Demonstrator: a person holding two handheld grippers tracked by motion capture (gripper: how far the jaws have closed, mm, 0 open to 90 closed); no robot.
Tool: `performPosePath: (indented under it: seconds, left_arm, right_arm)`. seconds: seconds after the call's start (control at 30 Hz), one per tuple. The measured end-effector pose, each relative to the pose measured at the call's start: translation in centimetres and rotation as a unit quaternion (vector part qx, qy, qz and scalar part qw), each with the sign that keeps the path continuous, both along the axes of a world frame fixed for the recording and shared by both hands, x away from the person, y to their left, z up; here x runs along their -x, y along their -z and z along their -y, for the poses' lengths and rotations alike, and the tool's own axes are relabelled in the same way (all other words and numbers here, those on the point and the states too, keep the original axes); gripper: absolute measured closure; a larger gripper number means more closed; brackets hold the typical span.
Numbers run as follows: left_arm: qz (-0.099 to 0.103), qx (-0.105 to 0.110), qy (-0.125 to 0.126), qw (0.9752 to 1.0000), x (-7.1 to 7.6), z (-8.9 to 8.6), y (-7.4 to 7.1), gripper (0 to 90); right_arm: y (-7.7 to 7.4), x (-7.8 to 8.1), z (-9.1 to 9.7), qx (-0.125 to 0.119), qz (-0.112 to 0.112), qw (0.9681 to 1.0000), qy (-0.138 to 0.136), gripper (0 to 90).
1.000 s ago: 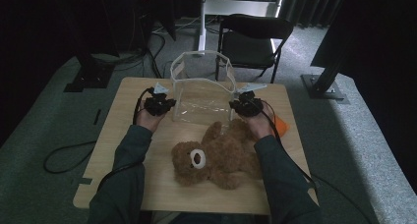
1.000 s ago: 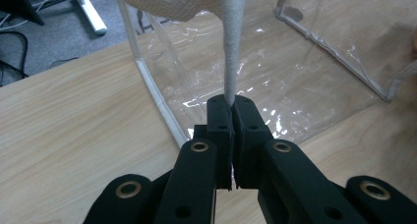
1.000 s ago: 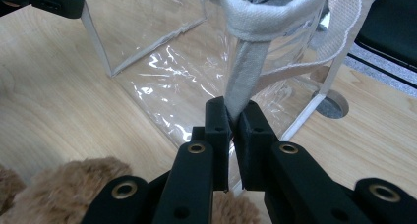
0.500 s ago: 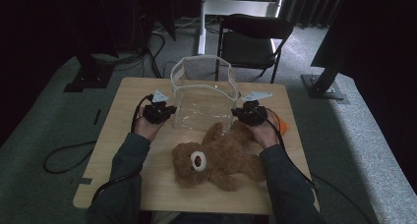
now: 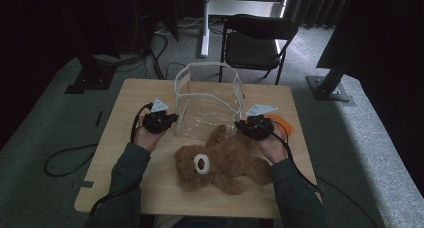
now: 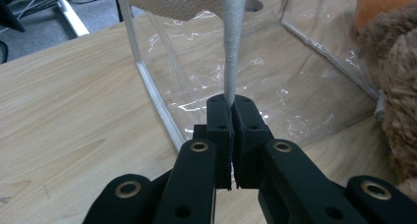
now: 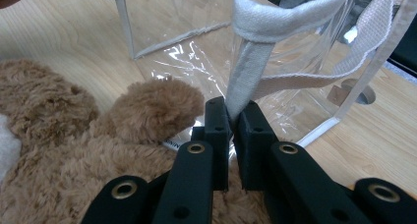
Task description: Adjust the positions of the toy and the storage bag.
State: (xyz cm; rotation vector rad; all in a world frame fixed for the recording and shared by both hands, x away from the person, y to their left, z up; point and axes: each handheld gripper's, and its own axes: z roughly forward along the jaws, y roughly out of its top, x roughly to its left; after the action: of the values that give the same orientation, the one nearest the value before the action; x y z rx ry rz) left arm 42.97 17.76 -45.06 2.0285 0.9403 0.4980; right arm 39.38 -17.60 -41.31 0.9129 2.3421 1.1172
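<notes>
Left gripper and right gripper each pinch a woven white strap of the clear plastic bag; fluffy brown teddy bear lies just beside the right one.

The bag is a clear plastic tote with white fabric trim and white webbing straps; it stands upright and open on the counter, its mouth facing up. One strap is clamped on the bag's left side and another strap on its right. The brown plush bear lies just in front of the bag, one paw against its front wall.
</notes>
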Motion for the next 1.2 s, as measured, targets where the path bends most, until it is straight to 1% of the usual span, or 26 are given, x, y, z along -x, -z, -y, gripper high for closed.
performPosePath:
  seconds: [0.17,0.3,0.43,0.57,0.83,0.97,1.03,1.2]
  left_arm:
    - [0.002,-0.003,0.009,1.0,1.1,0.2,0.0,87.8]
    - [0.002,0.0,0.014,0.9999,2.0,0.3,0.1,87.8]
    - [0.003,0.003,0.018,0.9998,2.8,0.2,0.1,87.8]
    - [0.004,0.004,0.022,0.9998,3.3,0.2,0.2,87.8]
    - [0.006,0.009,0.034,0.9993,4.4,0.7,0.3,87.8]
    - [0.008,0.008,0.04,0.9991,4.9,1.0,0.3,87.7]
    - [0.009,0.006,0.045,0.9989,5.2,1.2,0.3,87.7]
    - [0.01,0.003,0.053,0.9985,5.8,1.5,0.3,87.7]
  right_arm:
    - [0.0,0.4,0.5,0.001,0.003,1.0,0.0,84.4]
    - [0.1,1.0,0.8,0.001,0.004,1.0,0.0,84.4]
    - [0.0,1.8,0.9,0.007,0.007,0.9999,-0.006,84.4]
    - [0.0,2.7,0.8,0.013,0.01,0.9998,-0.011,84.3]
    - [-0.1,4.5,1.2,0.026,0.021,0.9993,-0.014,83.8]
    - [-0.1,4.6,1.7,0.024,0.022,0.9994,-0.011,83.7]
    - [0.0,4.4,2.3,0.018,0.021,0.9996,-0.009,83.7]
    - [0.0,4.3,3.1,0.013,0.019,0.9997,-0.003,83.6]
